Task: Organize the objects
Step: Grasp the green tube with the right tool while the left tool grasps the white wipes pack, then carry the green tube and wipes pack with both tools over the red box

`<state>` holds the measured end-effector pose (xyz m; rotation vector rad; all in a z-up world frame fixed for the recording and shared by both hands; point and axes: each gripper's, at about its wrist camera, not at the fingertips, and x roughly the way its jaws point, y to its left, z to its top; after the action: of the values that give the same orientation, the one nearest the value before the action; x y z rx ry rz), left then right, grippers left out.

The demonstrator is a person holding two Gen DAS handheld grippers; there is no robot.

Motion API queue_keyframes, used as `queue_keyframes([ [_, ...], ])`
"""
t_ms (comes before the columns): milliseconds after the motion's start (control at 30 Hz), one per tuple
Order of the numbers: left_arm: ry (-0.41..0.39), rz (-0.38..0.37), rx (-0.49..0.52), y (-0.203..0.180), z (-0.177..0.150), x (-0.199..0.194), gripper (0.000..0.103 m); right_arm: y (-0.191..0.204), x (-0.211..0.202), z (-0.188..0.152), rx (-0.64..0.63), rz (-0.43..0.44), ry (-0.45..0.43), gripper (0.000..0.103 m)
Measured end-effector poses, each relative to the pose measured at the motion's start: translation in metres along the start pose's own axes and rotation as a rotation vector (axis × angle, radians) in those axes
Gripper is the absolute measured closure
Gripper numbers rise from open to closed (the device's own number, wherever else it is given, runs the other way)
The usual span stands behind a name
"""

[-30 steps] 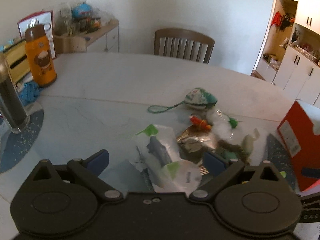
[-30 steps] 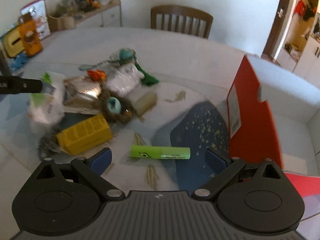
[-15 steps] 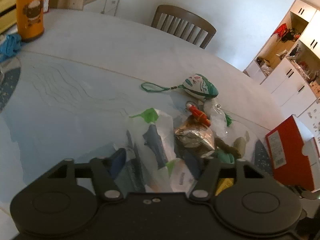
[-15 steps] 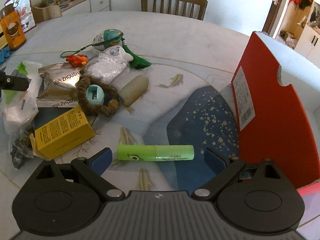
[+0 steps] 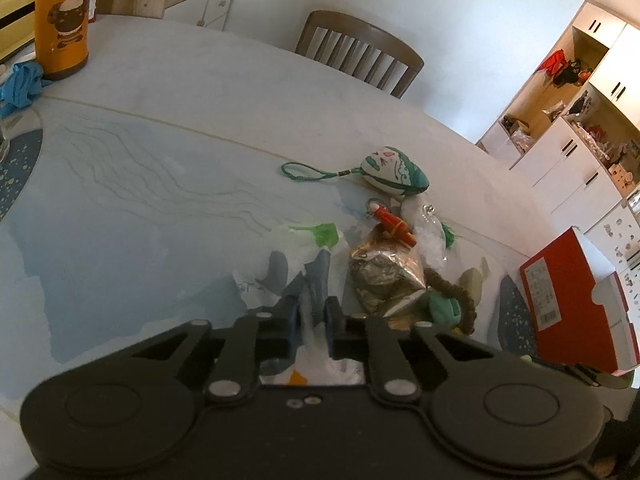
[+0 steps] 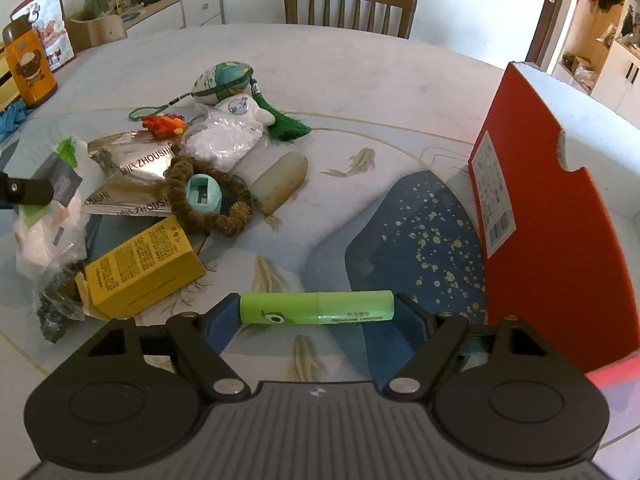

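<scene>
Pinching a crinkled white plastic bag (image 5: 308, 280) between its two blue pads, the left hand-held gripper (image 5: 313, 316) is clenching the bag's gathered film at the edge of a heap of small things on the tabletop (image 5: 160, 208). Taking the red box (image 6: 552, 216) as landmark, the right hand-held gripper (image 6: 316, 312) is sitting just left of the box's foot, its jaws spread wide with one blue pad at each end of a green tube (image 6: 316, 307) that is lying crosswise on the tabletop; whether the pads are pressing on the tube cannot be told. Further left of the red box, a yellow carton (image 6: 144, 264) is lying on its side, touching a brown bead bracelet (image 6: 208, 196) that is ringing a small teal object (image 6: 203, 195). Behind those, a silver foil pouch (image 6: 128, 168), a bag of white granules (image 6: 224, 140) and a painted pouch with a green tassel (image 6: 224, 76) are lying close together. An orange bottle (image 6: 28, 68) is standing well apart, far left of the box.
</scene>
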<state>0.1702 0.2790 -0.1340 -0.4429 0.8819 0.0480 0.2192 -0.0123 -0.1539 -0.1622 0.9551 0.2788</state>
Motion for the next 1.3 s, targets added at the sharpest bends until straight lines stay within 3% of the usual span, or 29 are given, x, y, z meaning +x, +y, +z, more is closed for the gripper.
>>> queue_keyframes([
  [433, -0.065, -0.029, 0.055, -0.004, 0.003, -0.037, 0.099, -0.007, -0.061, -0.006, 0.013, 0.004, -0.038, 0.022],
  [600, -0.069, -0.082, 0.093, -0.021, 0.006, -0.058, 0.099, -0.018, -0.091, 0.001, 0.031, 0.026, -0.071, 0.022],
  [833, -0.078, -0.158, 0.168, -0.076, 0.008, -0.074, 0.099, -0.045, -0.126, 0.008, 0.010, 0.041, -0.151, 0.022],
  [1300, -0.081, -0.252, 0.230, -0.236, -0.004, -0.048, 0.099, -0.179, -0.140, 0.006, -0.003, 0.032, -0.180, 0.022],
])
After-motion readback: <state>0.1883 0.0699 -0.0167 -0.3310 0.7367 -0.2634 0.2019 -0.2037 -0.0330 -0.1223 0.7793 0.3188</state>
